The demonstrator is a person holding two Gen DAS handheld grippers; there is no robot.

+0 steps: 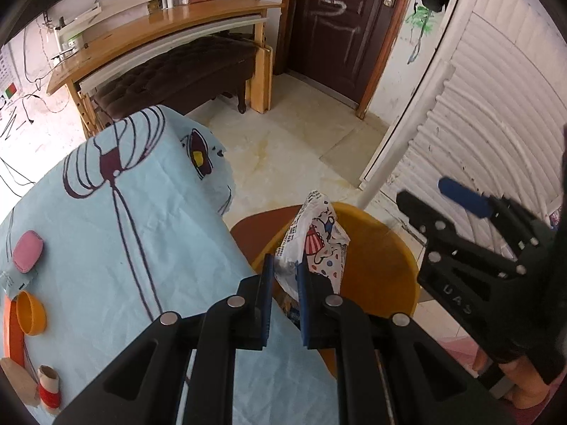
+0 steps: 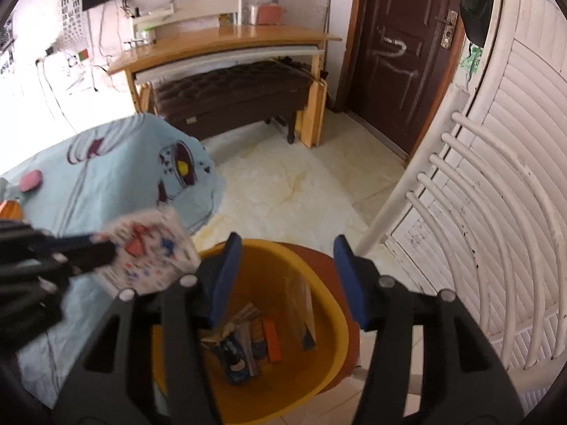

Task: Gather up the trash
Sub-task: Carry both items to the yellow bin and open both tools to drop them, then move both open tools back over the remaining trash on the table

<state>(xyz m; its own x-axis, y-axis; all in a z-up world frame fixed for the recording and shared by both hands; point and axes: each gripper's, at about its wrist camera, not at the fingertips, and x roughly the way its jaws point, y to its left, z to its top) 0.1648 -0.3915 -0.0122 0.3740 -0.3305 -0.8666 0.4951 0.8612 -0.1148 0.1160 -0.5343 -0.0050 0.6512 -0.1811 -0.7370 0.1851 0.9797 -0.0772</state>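
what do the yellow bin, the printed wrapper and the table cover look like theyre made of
Bin: likely plastic; smooth, evenly yellow wall with a soft sheen and a thin moulded rim.
Wrapper: looks like thin plastic film or coated paper; it crumples into sharp folds in the left gripper and carries printed cartoons.
Cover: woven fabric, matte, light blue, with soft creases and a draped corner.

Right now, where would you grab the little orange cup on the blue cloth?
Grip the orange cup across its thin rim, coming from above. It lies tipped on the blue cloth with its open mouth showing, so one finger can slip inside.
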